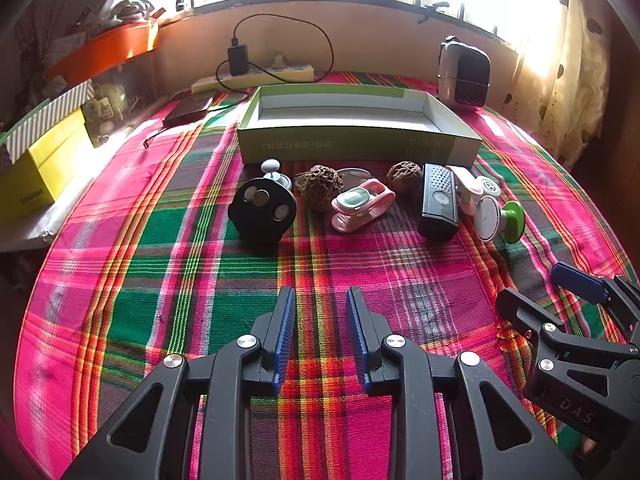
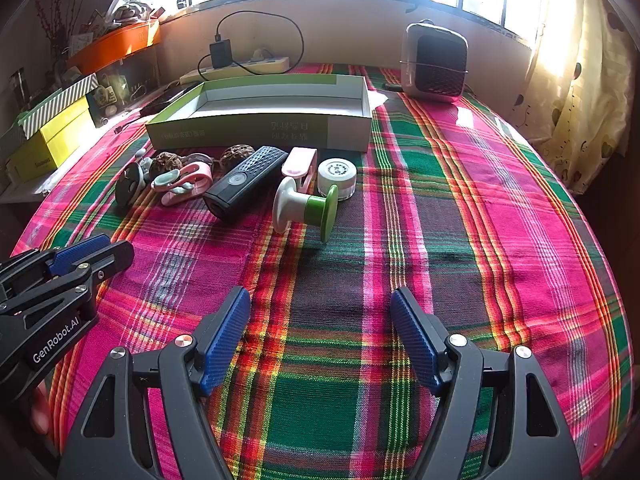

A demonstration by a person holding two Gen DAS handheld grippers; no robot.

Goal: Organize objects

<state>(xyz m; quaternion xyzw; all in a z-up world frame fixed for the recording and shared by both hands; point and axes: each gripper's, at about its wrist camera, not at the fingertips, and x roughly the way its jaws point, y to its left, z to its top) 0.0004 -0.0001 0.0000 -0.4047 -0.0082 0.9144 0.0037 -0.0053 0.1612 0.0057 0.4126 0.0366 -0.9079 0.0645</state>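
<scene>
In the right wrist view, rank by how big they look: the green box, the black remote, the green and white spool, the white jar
1. green box
2. black remote
3. green and white spool
4. white jar
The spool lies nearer the camera, so its lead over the jar is unsure.

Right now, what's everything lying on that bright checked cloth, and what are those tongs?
open box: 1, green and white, empty, behind the row of small things
walnuts: 2, brown, wrinkled, in the row
round disc: 1, black, left end of the row
clip: 1, pink, mid row
long gadget: 1, black, right of the clip
spool: 1, white and green, right end
small jar: 1, white, behind the spool
heater: 1, white and black, far right corner
power strip: 1, cream, by the wall
left tongs: black, blue pads, open, empty
right tongs: same, open wider, empty
</scene>
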